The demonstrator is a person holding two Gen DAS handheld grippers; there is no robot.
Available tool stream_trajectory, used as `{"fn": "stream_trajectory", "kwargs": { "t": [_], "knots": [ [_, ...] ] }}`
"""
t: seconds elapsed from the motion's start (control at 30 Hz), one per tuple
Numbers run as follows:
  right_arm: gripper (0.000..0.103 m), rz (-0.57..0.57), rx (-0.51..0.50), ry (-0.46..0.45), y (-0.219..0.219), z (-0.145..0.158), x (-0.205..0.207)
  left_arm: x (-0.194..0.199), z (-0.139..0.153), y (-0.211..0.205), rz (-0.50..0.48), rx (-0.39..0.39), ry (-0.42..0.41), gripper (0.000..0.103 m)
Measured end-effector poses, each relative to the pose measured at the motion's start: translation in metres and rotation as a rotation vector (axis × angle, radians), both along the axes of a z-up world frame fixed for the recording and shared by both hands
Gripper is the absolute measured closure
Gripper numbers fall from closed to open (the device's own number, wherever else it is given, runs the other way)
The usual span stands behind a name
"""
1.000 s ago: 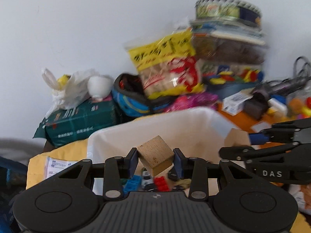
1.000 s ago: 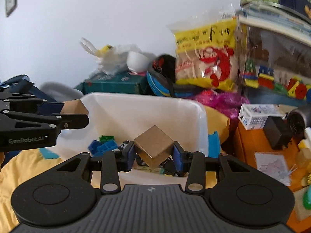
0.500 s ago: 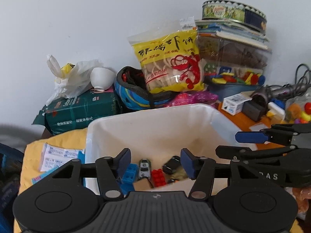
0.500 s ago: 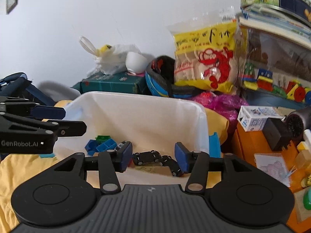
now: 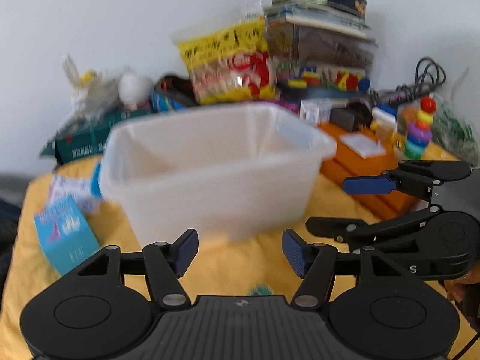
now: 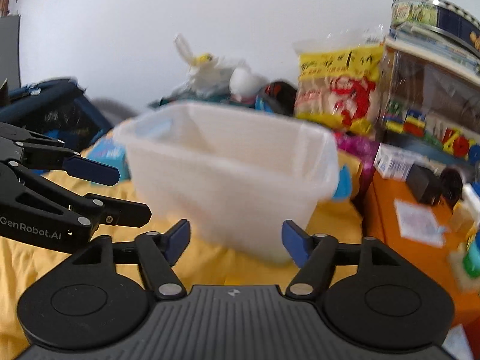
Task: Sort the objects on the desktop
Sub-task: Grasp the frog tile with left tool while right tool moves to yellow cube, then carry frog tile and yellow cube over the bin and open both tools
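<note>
The white bin (image 5: 216,174) sits mid-table on the yellow cloth (image 5: 240,264), just ahead of both my tools; from this low angle I can't see what is inside it. My left gripper (image 5: 240,250) and right gripper (image 6: 235,241) both hang spread and empty. With the views this blurred, I judge a hasty reach toward the orange box (image 6: 387,210) clutter could clip the bin's wall or knock the ring stacker (image 5: 418,129).

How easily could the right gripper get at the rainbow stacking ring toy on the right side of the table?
Probably yes. The right gripper is open and empty, and the rainbow stacking ring toy stands upright past it, with only the low orange box between.
</note>
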State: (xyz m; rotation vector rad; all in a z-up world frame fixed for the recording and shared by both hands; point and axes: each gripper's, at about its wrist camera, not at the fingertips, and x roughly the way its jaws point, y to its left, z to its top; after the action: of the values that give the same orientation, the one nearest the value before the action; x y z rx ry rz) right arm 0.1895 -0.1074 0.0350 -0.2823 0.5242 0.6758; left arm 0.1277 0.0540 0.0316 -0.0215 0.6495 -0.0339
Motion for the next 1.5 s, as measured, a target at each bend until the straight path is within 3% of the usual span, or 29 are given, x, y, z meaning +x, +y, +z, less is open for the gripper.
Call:
{"fn": "stream_trajectory", "kwargs": {
  "t": [0.1, 0.2, 0.43, 0.53, 0.63, 0.7, 0.83, 1.07, 1.1, 1.23, 1.33, 1.5],
  "knots": [
    [0.051, 0.002, -0.031, 0.043, -0.006, -0.017, -0.007, -0.001, -0.02, -0.007, -0.011, 0.002, 0.049, 0.037],
    [0.057, -0.001, -0.042, 0.106, -0.011, -0.031, -0.012, 0.0, -0.04, -0.014, -0.034, 0.055, 0.087, 0.038],
    [0.057, -0.009, -0.052, 0.188, -0.021, -0.047, -0.021, 0.022, -0.073, -0.018, -0.231, 0.166, 0.164, 0.038],
    [0.057, -0.007, -0.055, 0.185, -0.021, -0.048, -0.023, 0.037, -0.08, -0.014, -0.304, 0.185, 0.214, 0.049],
    [0.059, 0.003, -0.06, 0.187, -0.019, -0.049, -0.023, 0.046, -0.084, -0.012, -0.373, 0.156, 0.235, 0.068],
    [0.059, 0.002, -0.064, 0.192, -0.017, -0.05, -0.021, 0.044, -0.083, -0.014, -0.374, 0.145, 0.233, 0.068],
    [0.06, -0.034, -0.041, 0.187, -0.013, -0.05, -0.008, 0.019, -0.075, -0.02, -0.324, 0.171, 0.198, 0.068],
    [0.07, -0.105, -0.031, 0.233, 0.015, -0.074, 0.033, -0.016, -0.039, -0.003, -0.151, 0.063, 0.113, 0.068],
    [0.077, -0.118, -0.048, 0.237, 0.018, -0.079, 0.038, -0.017, -0.031, 0.001, -0.136, 0.056, 0.1, 0.068],
    [0.077, -0.093, -0.06, 0.249, 0.016, -0.08, 0.04, -0.016, -0.001, 0.017, -0.083, 0.023, 0.042, 0.068],
    [0.077, -0.061, -0.018, 0.208, 0.007, -0.052, 0.026, -0.007, 0.026, 0.026, -0.066, 0.008, -0.017, 0.068],
    [0.077, -0.044, 0.132, 0.068, -0.006, 0.03, 0.021, 0.033, 0.064, 0.033, -0.038, 0.052, -0.092, 0.068]
  ]
}}
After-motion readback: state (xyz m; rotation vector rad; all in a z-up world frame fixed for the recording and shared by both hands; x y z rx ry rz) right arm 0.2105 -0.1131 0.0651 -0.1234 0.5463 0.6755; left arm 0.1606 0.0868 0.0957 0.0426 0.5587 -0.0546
